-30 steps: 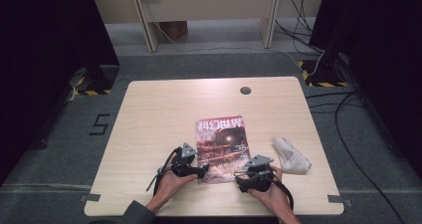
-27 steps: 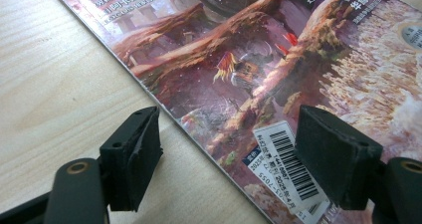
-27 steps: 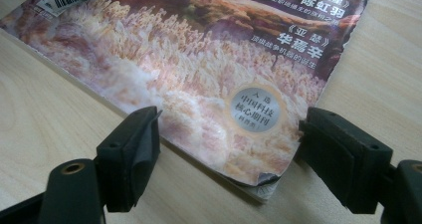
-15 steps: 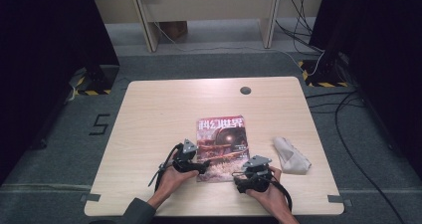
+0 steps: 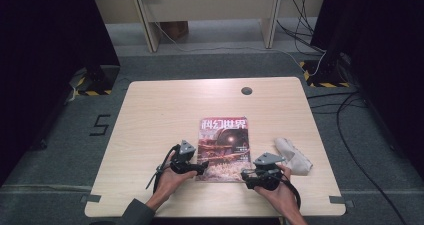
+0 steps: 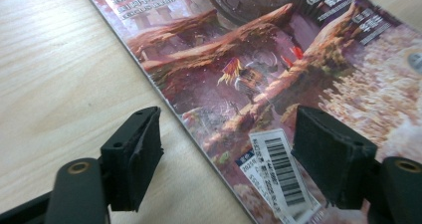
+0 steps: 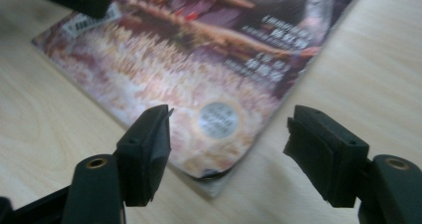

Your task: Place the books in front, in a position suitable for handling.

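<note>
Both tongs, left (image 5: 199, 166) and right (image 5: 247, 175), are gaping, the right's jaws just narrowing, straddling the near corners of a glossy red-covered magazine (image 5: 223, 147) on the pale wooden bench (image 5: 150, 115); next likely pinching its edge.

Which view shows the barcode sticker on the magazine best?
The left gripper view: the barcode sticker lies sharp and close on the magazine cover. The right gripper view shows it blurred at the far corner. In the high view it is too small to make out.
</note>
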`<state>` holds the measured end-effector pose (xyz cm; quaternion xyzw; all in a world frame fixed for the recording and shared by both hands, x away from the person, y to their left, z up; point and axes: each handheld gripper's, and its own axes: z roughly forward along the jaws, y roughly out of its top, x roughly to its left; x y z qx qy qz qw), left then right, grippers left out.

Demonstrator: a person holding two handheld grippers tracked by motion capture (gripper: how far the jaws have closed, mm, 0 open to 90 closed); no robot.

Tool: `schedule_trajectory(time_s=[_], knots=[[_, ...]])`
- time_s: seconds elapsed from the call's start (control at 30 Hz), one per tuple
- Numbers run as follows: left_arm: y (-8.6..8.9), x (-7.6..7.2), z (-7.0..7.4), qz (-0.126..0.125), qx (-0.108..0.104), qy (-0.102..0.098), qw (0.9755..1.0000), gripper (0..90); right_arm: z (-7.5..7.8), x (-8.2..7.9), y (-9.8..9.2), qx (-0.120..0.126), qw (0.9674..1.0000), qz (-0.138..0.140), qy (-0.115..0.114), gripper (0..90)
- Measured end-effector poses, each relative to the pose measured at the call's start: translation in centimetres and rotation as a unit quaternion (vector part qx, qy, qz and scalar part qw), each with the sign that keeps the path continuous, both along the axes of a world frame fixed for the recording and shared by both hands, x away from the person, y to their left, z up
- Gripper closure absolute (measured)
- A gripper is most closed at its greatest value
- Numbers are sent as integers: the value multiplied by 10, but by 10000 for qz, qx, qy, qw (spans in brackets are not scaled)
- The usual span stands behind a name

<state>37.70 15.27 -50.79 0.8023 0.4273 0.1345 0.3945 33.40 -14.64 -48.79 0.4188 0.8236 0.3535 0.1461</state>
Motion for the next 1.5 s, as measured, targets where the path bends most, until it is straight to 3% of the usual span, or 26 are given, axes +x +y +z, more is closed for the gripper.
schedule_trajectory(time_s=[0.2,0.6,0.67,1.03,1.5], knots=[[10,-12,8,-30,-238,-103,9997,214,16,10,-25,47,9993,-205,-319,400],[34,-38,15,122,-447,-209,9987,199,31,16,-66,134,9960,-669,-582,407],[40,-43,15,156,-460,-208,9986,199,32,17,-78,157,9943,-875,-587,407],[48,-57,15,116,-463,-148,9988,197,29,21,-106,30,9896,-1342,-512,412],[43,-61,13,-24,-352,-91,9993,195,9,29,-121,-154,9884,-1502,-169,396]])
